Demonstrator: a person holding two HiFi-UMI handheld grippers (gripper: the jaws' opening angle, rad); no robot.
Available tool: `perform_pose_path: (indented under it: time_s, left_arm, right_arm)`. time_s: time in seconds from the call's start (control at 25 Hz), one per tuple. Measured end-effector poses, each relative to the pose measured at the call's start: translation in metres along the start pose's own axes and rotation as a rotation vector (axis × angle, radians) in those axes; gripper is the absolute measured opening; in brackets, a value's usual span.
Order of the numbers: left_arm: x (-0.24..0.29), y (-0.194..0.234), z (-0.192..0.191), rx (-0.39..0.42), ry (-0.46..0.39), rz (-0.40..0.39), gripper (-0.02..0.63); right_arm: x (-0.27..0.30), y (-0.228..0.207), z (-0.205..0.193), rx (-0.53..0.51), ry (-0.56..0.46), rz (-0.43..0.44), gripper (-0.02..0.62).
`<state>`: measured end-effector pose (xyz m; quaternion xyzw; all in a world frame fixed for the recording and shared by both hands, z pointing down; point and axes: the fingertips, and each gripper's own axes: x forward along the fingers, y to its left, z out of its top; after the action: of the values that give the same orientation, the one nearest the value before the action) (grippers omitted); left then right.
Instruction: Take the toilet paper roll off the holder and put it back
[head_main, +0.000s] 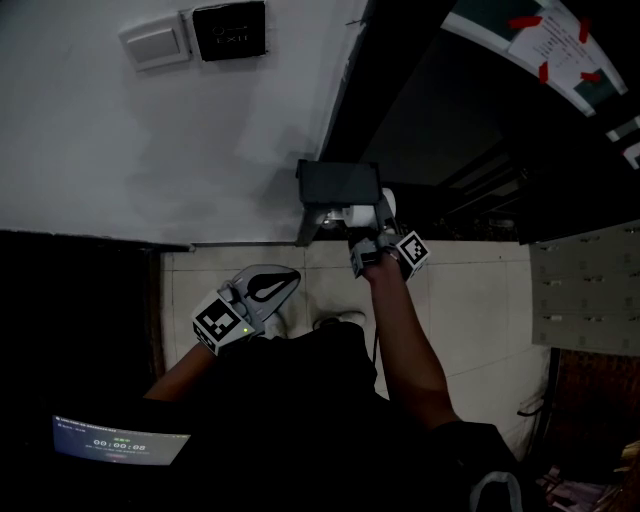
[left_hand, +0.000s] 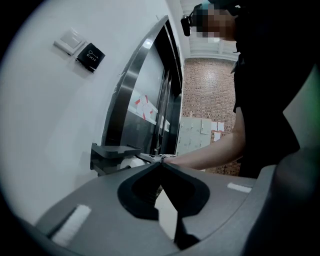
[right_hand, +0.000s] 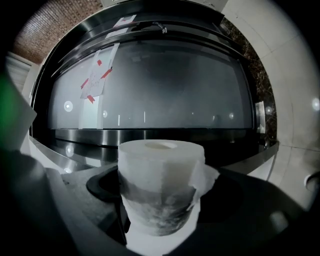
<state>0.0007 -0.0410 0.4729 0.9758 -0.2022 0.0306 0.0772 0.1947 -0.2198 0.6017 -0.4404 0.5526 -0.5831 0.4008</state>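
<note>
A dark holder with a flat lid is fixed low on the white wall, beside a steel door frame. My right gripper reaches up under it, shut on the white toilet paper roll. In the right gripper view the roll stands on end between the wide-set jaws of the right gripper, a loose sheet hanging off its right side. My left gripper hangs lower left, away from the holder, shut with nothing in it. From the left gripper, the holder and the roll show beyond its tips.
A white switch and a black plate sit higher on the wall. A dark metal door with taped notices is right of the holder. Grey lockers stand at the right. A lit screen is at lower left.
</note>
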Motion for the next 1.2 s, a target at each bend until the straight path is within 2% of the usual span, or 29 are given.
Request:
perform_pose_path:
  time_s: [0.68,1.04,1.2]
  left_arm:
    - [-0.007,0.001,-0.003,-0.015,0.006,0.009,0.005]
    - [-0.008,0.002,-0.007,-0.013,0.011,0.012,0.005]
    - [-0.008,0.000,-0.007,-0.013,0.013,0.008,0.005]
  right_arm:
    - [0.019,0.003,-0.075,-0.005,0.100,0.009,0.440]
    - [0.018,0.003,-0.095,-0.014,0.077,0.001,0.442]
    - [0.019,0.003,-0.093,-0.028,0.067,0.037,0.444]
